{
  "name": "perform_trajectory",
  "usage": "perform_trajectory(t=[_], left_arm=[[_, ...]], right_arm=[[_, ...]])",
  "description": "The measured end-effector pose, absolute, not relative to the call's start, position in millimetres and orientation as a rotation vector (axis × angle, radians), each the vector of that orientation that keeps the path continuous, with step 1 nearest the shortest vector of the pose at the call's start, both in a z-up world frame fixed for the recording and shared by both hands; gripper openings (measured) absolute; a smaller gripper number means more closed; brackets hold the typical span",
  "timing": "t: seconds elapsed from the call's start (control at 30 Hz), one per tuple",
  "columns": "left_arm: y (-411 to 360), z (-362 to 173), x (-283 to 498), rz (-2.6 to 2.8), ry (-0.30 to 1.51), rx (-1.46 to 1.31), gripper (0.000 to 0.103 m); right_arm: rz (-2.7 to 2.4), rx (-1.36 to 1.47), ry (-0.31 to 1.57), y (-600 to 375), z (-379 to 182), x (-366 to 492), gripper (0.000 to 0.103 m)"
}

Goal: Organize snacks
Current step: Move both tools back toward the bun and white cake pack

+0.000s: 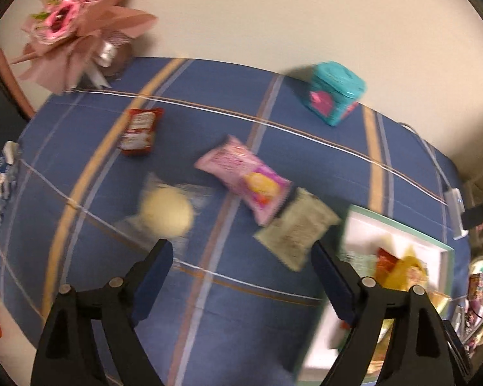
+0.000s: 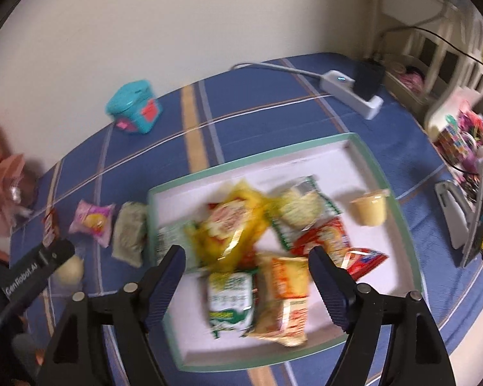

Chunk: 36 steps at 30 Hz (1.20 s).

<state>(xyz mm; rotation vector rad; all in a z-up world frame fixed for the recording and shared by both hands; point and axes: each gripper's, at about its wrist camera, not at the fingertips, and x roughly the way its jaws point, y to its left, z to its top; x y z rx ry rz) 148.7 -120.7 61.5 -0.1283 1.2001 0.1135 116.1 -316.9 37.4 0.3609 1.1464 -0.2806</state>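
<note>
Cream wall (image 1: 273, 16) behind blue striped tablecloth (image 1: 241, 321); dim light.

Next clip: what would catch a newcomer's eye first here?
The white tray heaped with bright snack packets, under the open right gripper. Then the loose snacks on the blue striped tablecloth left of it, notably the pink packet, and the teal tin by the wall.
</note>
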Motion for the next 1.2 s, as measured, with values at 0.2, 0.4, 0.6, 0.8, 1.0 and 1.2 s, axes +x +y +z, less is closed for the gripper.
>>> perform_trajectory(t=[0.2, 0.4, 0.6, 0.8, 1.0, 1.2], left_arm=[[-83, 57, 147, 0.186, 1.210, -0.133, 0.090], [-50, 54, 140, 0.262, 1.216, -0.172, 0.090], [-35, 53, 138, 0.291, 1.218, -0.204, 0.090], [-36, 41, 140, 0.277, 1.251, -0.214, 0.099], [-35, 35, 140, 0.272, 1.265, -0.229, 0.099], [-38, 34, 140, 0.268, 1.268, -0.226, 0.099]], right_arm=[[-0.185, 0.312, 1.164, -277, 37, 120, 0.082], [-0.134, 0.272, 1.179, -250, 35, 121, 0.082], [-0.109, 0.240, 1.192, -236, 31, 122, 0.087], [-0.131, 0.245, 1.189, -239, 27, 123, 0.103], [-0.140, 0.256, 1.201, -243, 24, 124, 0.103], [-0.136, 0.246, 1.207, -242, 22, 124, 0.103]])
